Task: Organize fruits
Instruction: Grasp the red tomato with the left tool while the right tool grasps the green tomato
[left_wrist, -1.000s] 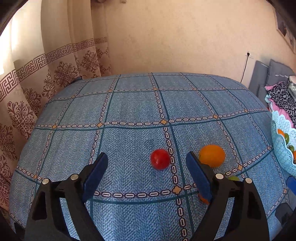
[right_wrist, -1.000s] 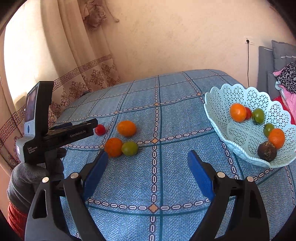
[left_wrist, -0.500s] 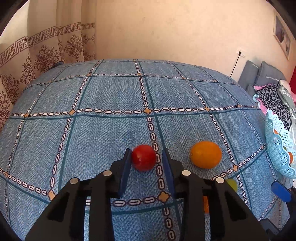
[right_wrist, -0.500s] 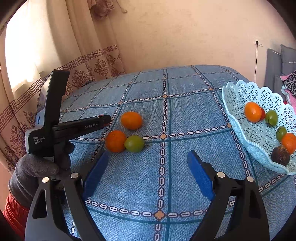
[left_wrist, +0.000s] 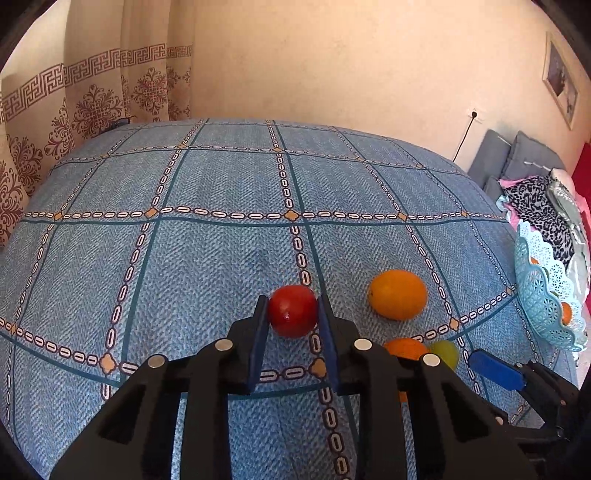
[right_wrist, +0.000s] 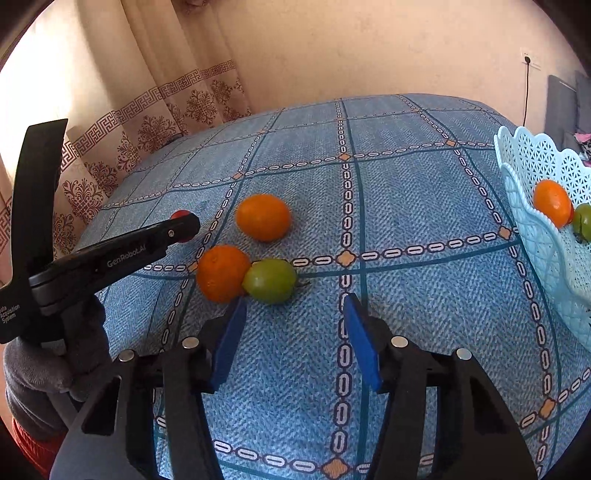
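My left gripper (left_wrist: 291, 308) is shut on a small red fruit (left_wrist: 293, 311) on the blue cloth; the fruit peeks out behind that gripper in the right wrist view (right_wrist: 180, 215). An oval orange fruit (left_wrist: 398, 294) (right_wrist: 263, 217) lies to its right. A round orange fruit (right_wrist: 222, 273) touches a green fruit (right_wrist: 270, 280); both sit just ahead of my right gripper (right_wrist: 293, 314), which is open and empty. A pale blue lace basket (right_wrist: 532, 206) at the right holds an orange fruit (right_wrist: 552, 203) and a green one (right_wrist: 583, 224).
The blue patterned cloth (left_wrist: 221, 184) covers the whole table. A patterned curtain (left_wrist: 92, 99) hangs at the back left, a plain wall behind. Grey cushions and clothes (left_wrist: 532, 199) lie beyond the table's right edge.
My left gripper moved forward and closed on the red fruit. My right gripper moved left toward the orange and green pair and narrowed somewhat.
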